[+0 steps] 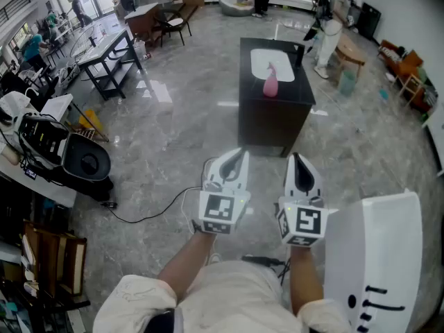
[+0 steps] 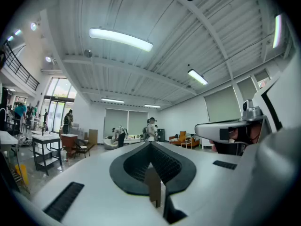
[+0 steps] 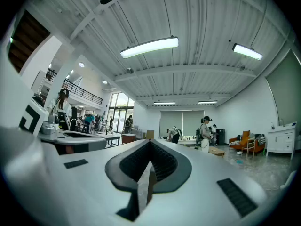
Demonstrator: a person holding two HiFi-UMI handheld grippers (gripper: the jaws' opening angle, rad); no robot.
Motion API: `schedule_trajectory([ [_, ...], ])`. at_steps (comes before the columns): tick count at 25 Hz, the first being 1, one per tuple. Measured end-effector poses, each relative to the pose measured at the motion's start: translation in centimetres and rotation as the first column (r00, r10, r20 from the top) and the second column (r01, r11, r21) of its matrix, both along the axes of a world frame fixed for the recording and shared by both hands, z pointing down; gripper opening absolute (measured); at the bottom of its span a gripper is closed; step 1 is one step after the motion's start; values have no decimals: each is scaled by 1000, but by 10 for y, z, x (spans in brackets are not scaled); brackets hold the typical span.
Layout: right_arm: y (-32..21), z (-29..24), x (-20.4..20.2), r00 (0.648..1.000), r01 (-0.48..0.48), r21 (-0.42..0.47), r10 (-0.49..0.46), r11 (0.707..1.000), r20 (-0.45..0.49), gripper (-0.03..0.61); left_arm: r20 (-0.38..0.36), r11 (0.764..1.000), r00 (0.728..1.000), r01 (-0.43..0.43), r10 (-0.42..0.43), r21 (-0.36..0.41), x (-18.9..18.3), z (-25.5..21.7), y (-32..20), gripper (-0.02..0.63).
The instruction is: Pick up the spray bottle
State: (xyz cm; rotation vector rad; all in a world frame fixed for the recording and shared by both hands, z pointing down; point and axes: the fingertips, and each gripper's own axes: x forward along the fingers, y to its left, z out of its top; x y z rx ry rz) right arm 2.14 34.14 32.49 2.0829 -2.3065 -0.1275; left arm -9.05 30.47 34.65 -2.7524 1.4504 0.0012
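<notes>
Fingers of our left gripper and right gripper were pressed together, holding nothing, well apart from the black table. The pink spray bottle stood upright there, long axis vertical, near the table's middle on a white mat. We could not tell its nozzle direction.

Honestly there's no real text to read here. Closest thing is the black-and-white square marker on the cube of the left claw and a second marker on the right claw, but those are blocky patterns, not letters or numbers. The white casing at lower right of the head view has a few black bars and dots, no words. A small reddish wall sign shows in the left gripper view, too tiny to read.
</notes>
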Motion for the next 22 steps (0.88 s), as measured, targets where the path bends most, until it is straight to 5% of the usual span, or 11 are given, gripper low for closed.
schedule_trajectory([
  [22,7,1,48,999,25,21,-25,999,27,5,1,999,999,39,-39,-9,44,7,9,2],
])
